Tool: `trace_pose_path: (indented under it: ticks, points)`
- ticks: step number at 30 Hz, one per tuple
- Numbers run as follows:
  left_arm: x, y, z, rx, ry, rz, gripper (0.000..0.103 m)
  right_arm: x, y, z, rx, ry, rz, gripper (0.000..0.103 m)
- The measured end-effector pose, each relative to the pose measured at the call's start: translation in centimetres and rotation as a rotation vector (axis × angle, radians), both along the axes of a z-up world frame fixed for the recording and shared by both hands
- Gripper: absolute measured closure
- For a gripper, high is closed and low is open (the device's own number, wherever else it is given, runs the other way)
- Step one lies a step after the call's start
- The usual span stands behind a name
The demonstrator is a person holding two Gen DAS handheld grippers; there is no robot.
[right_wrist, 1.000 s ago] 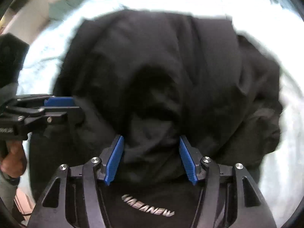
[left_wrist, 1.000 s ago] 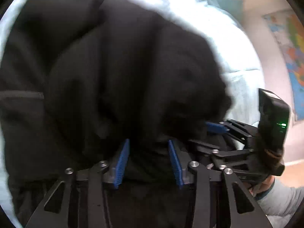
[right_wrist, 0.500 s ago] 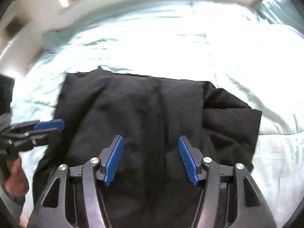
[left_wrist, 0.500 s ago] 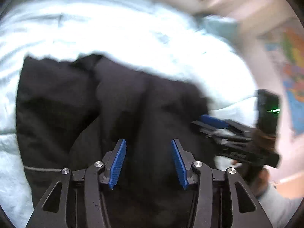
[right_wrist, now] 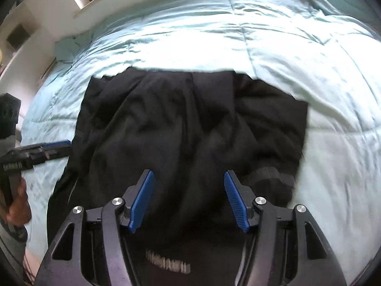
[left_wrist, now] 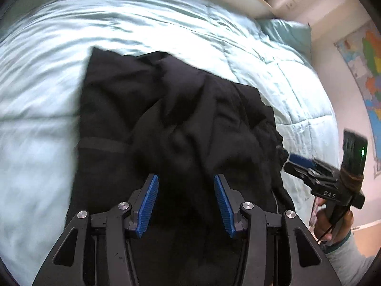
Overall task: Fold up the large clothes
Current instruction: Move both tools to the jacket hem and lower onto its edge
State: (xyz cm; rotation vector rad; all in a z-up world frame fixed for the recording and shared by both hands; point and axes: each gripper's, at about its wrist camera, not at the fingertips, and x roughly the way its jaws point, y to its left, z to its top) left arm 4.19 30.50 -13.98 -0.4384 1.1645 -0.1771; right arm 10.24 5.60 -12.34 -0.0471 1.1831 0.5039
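Black garment (left_wrist: 181, 128) on bed (left_wrist: 47, 95) — soft, limp, bulky, rumpled. Left tongs (left_wrist: 184, 202) and right tongs (right_wrist: 188, 200) apart, empty. Best grip — cuffed edge (right_wrist: 273, 178) at 4 o'clock.

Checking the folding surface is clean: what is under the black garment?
The black garment lies on a pale teal quilt that shows around its far and side edges. The quilt beneath the cloth, and any layers folded inside it, are covered.
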Motion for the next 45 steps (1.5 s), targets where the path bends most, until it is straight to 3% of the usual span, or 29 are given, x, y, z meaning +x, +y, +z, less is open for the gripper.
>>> trace_pose_path:
  ticks: [3,6,10,13,19,26,29,35,45]
  points:
    - [-5.3,0.5,0.4,0.029,0.018,0.072,0.053,-4.9,-3.3,0.8,-0.017,0.010,-0.007,0.039]
    - [-10.9,2.7,0.4,0.082,0.041,0.154,0.052,-9.5,-6.9,-0.6,-0.037,0.049,-0.042,0.039]
    - [-15.6,4.8,-1.3,0.025,0.078,0.234,0.052,-13.3,-11.0,-2.6,-0.028,0.157,-0.125,0.039]
    - [-17.6,5.5,-2.7,0.034,0.125,0.285,0.052,-16.0,-13.3,-3.7,-0.025,0.206,-0.187,0.039]
    - [-20.7,4.8,-4.5,0.030,0.202,0.297,0.052,-20.5,-17.2,-5.9,-0.014,0.289,-0.282,0.039]
    - [-23.2,3.7,-5.9,0.061,0.288,0.281,0.053,-24.2,-20.4,-6.6,-0.004,0.300,-0.325,0.039]
    - [-24.2,3.5,-5.9,0.072,0.300,0.263,0.053,-25.7,-21.5,-6.2,-0.002,0.288,-0.333,0.039]
    - [-26.5,3.7,-6.7,-0.003,0.338,0.197,0.052,-28.2,-23.4,-7.1,0.014,0.320,-0.336,0.039]
    - [-29.7,6.3,-7.8,0.026,0.361,0.264,0.048,-29.5,-23.7,-7.6,0.047,0.376,-0.350,0.039]
